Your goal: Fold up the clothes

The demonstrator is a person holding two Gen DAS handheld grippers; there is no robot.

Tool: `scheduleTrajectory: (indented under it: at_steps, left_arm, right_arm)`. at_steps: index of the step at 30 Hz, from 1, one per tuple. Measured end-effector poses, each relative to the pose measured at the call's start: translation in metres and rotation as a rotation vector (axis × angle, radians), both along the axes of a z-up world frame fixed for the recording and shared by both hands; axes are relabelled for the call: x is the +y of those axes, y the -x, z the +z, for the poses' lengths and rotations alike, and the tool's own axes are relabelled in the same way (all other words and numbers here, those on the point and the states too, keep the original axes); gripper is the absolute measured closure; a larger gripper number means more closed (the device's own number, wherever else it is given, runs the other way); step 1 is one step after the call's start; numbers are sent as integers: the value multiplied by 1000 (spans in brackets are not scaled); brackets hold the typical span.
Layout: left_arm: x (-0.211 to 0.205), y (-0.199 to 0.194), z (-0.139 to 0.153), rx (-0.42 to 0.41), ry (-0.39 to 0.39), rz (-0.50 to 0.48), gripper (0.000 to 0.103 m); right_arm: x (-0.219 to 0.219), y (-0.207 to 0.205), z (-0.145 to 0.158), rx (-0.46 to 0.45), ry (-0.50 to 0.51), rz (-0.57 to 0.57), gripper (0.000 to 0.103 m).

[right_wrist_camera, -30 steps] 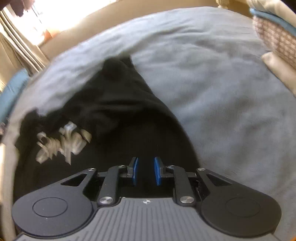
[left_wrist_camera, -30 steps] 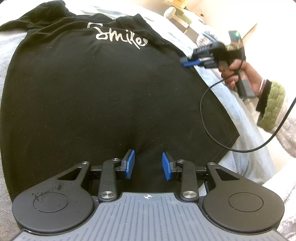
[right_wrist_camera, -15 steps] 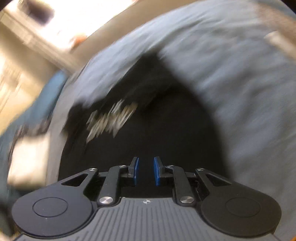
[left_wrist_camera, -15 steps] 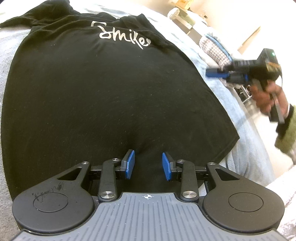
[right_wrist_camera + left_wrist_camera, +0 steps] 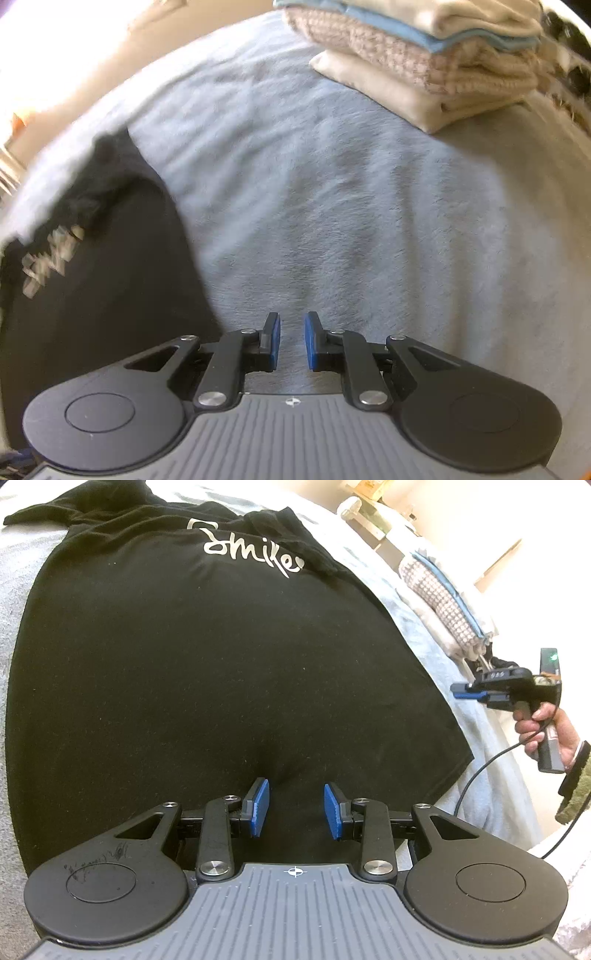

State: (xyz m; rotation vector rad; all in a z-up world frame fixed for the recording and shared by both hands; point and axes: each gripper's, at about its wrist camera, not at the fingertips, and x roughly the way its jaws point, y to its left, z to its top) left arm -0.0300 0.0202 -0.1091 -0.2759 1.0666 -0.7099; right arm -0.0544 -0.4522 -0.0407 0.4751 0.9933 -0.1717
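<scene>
- The surface is a bed covered by a pale blue-grey plush blanket; the room behind it is bright and washed out, so only a pale wall shows.
- One black T-shirt lies spread flat on the blanket, its white script print at the far end and its hem nearest the left wrist camera. In the right wrist view it is blurred and fills the left side.
- One stack of folded clothes sits on the far right part of the bed, well apart from the shirt: cream, knitted beige and blue layers.
- Two tools are in view. The left tool hovers over the hem, blue pads spread apart with nothing between them.
- The right tool is over bare blanket just beside the shirt's right edge, pads parted by a narrow gap and empty. From the left wrist view it is seen held in a hand beyond the bed's side, a black cable trailing from it.
- Open blanket runs between the shirt's right edge and the stack.
</scene>
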Motion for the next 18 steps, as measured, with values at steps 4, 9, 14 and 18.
scheduleTrajectory:
  at_steps: [4, 9, 14, 18]
  left_arm:
    - [0, -3, 4, 10, -13, -14, 70]
    - [4, -5, 2, 48, -6, 0, 70]
    - [12, -3, 5, 41, -1, 5, 70]
    - [14, -5, 5, 41, 14, -9, 70]
  right_arm:
    - [31, -12, 6, -93, -66, 109, 87]
    - [39, -43, -22, -37, -165, 118, 86]
    - [-1, -12, -23, -52, -169, -112, 86]
    - [-1, 9, -11, -36, -150, -76, 86]
